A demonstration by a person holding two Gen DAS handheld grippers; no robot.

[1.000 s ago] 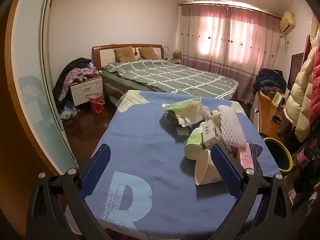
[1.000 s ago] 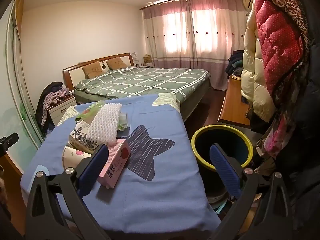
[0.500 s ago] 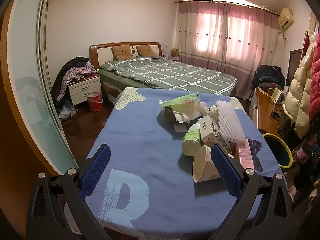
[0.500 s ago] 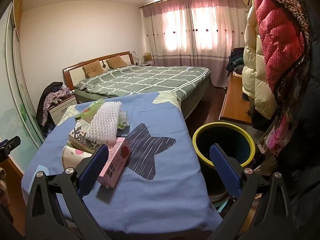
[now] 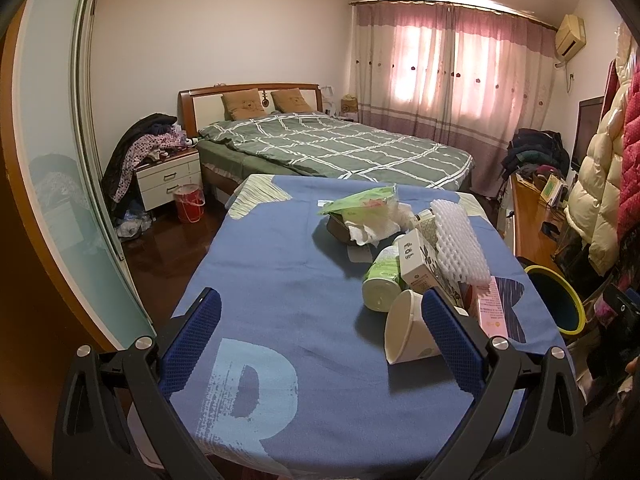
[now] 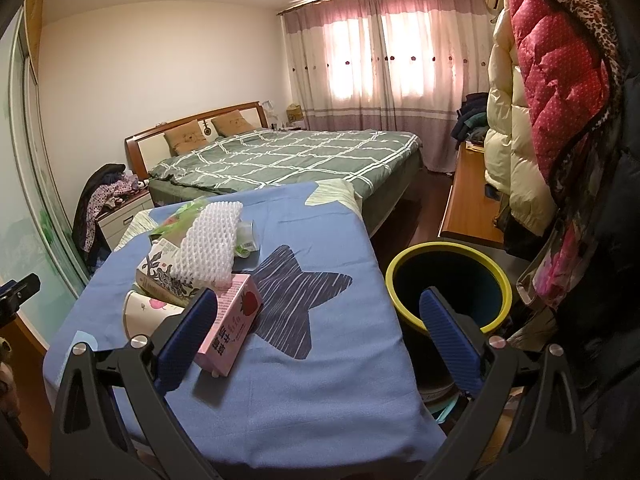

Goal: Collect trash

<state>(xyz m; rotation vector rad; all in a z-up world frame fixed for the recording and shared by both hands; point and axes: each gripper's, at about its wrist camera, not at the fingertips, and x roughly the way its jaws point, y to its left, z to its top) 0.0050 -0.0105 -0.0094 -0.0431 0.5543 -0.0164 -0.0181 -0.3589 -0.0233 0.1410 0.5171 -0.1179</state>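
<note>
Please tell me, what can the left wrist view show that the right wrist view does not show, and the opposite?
Only the left wrist view shows the red bucket by the nightstand and the letter R printed on the cloth. Only the right wrist view shows the whole trash bin opening and the strawberry picture on the pink carton. Both show the white foam net, the paper cup, the bed and an open, empty gripper: left gripper, right gripper.

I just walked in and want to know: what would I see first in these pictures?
A heap of trash on the blue tablecloth: a white foam net on top, a pink strawberry milk carton leaning at the front, and a tipped paper cup. Beside the table's right edge stands a yellow-rimmed bin. Behind is a bed with a green checked quilt.
</note>
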